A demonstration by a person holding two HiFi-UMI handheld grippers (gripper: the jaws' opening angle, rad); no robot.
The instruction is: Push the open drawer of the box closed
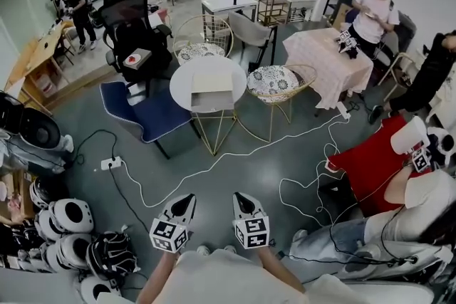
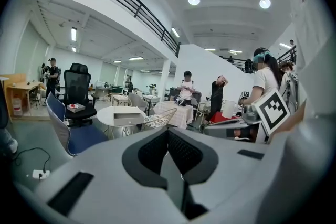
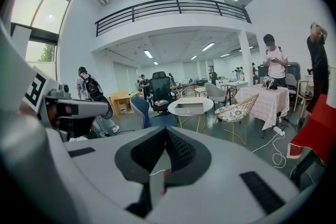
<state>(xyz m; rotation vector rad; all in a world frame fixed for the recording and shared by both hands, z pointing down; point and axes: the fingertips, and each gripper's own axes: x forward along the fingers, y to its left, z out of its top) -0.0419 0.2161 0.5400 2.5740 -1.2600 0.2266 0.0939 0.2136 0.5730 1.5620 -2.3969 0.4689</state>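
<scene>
Open drawer [image 1: 211, 102] reaches the round table's [image 1: 184, 82] near edge; cabled floor [image 1: 214, 181] before it.

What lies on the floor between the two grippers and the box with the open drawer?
In the head view, grey floor crossed by a white cable; the box sits on a round table beyond it.
</scene>
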